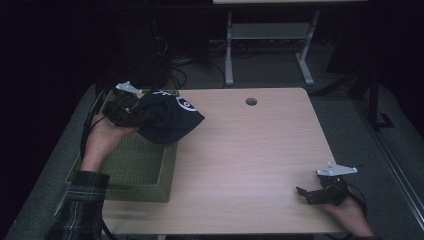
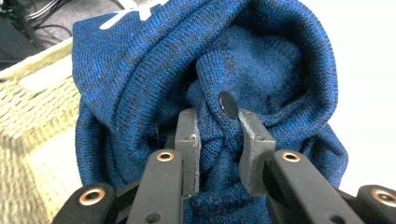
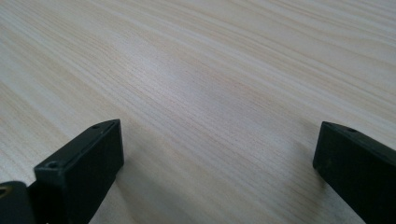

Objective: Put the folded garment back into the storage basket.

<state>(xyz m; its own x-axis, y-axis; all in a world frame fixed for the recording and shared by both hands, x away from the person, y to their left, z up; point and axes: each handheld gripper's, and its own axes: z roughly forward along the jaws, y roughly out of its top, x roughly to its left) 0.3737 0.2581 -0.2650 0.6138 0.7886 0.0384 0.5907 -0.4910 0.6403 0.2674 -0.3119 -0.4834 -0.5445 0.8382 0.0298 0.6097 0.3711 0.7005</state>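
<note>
Blue knit garment [image 1: 167, 120] clamped in left gripper [image 2: 218, 122], bunched over green basket [image 1: 145, 170] rim, table's left edge; right gripper [image 1: 306, 192] far off, jaws apart, resting on table [image 1: 260, 150].

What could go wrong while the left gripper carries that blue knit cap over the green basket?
The left gripper pinches just a small fold of the blue knit cap, so the knit might slip free. The cap hangs over the green basket's rim and could snag there or drop onto the table.
</note>
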